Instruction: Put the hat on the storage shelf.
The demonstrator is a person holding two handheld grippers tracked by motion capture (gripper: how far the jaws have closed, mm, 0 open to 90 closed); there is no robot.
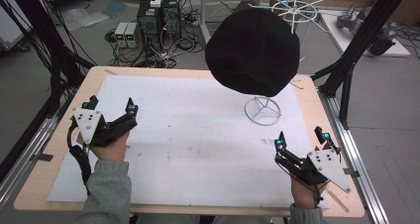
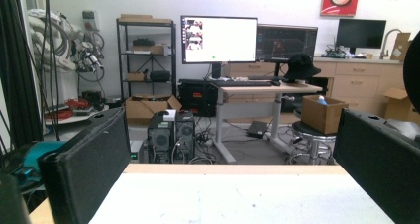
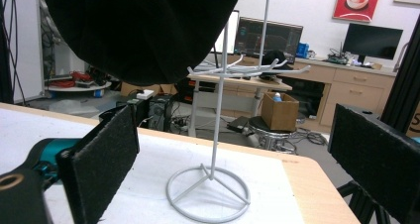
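Status: both tools idle, nothing gripped. Left gripper (image 1: 112,106) is held by the person's left hand (image 1: 110,148) at the table's left side, over the white mat (image 1: 198,135); jaws spread wide, released, w/ bare mat between them in the left gripper view. Right gripper (image 1: 300,136) is held at the table's front-right corner area by the right hand (image 1: 303,192); jaws likewise spread apart, released, no contact w/ any item. Work item: black hat (image 1: 253,50), hung on the white wire stand (image 1: 262,110). Stand's ring base sits flat on the mat at the far-right part of the table; thin upright post rises from the ring's centre, w/ curved hook arms (image 3: 247,70) branching off higher up. Hat covers the upper part of the stand and overhangs to the stand's left in the high view. In the right gripper view the hat (image 3: 143,30) hangs above and left of the post, and the stand base (image 3: 208,192) lies between the two jaws but farther off, well apart from them. Left gripper is far from hat and stand, on the opposite side of the mat. Mat lies on a wooden tabletop (image 1: 317,115), w/ the wood edge showing round it.
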